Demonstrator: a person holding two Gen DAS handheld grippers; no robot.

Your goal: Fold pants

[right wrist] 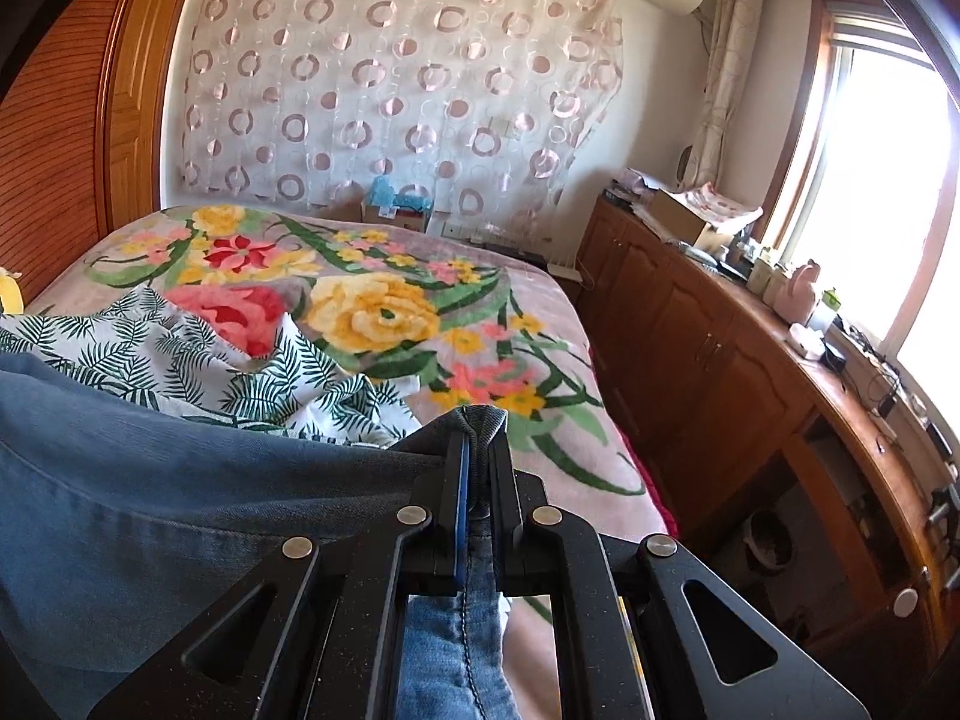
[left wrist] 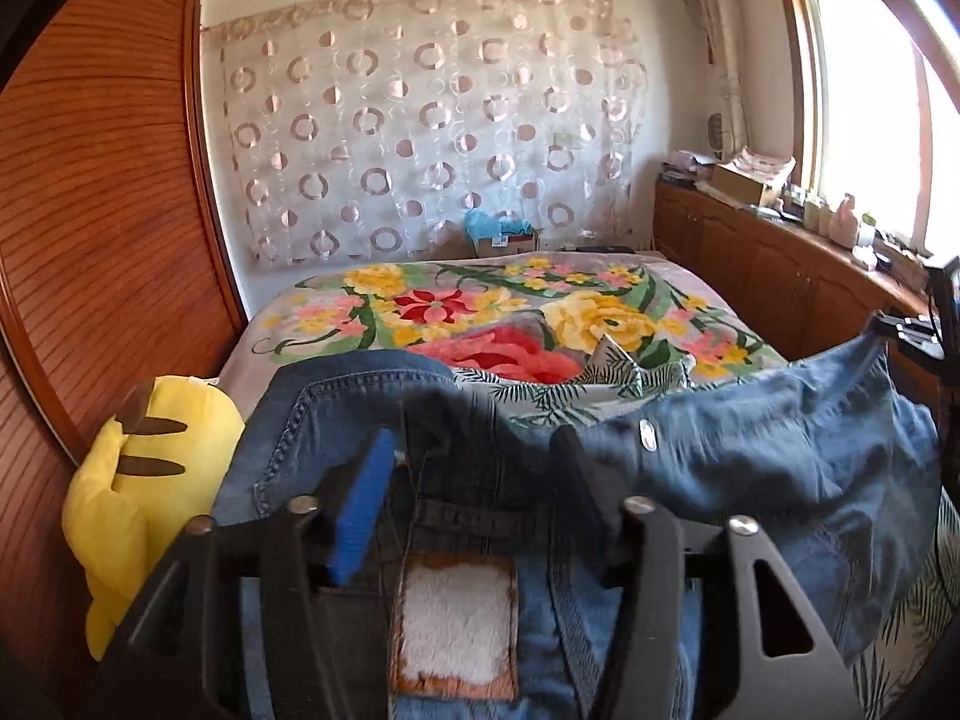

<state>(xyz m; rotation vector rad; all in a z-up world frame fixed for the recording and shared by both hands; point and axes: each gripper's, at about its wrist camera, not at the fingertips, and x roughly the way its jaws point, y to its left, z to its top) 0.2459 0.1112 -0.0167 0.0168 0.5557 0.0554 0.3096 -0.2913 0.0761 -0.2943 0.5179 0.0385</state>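
Note:
Blue denim pants (left wrist: 750,468) hang stretched between my two grippers above the bed; the waistband with its leather patch (left wrist: 456,624) and metal button (left wrist: 647,435) faces the left wrist view. My left gripper (left wrist: 474,450) stands wide open with the waistband lying loosely between its fingers. My right gripper (right wrist: 479,438) is shut on the pants' edge (right wrist: 480,417), with denim (right wrist: 150,510) spreading off to the left. The right gripper also shows in the left wrist view (left wrist: 918,324), holding the far corner.
A bed with a floral blanket (right wrist: 384,312) lies below. A white leaf-print garment (right wrist: 180,360) lies on it. A yellow plush toy (left wrist: 144,504) sits at the left by the wooden wardrobe (left wrist: 90,210). Wooden cabinets (right wrist: 720,360) with clutter run along the right under the window.

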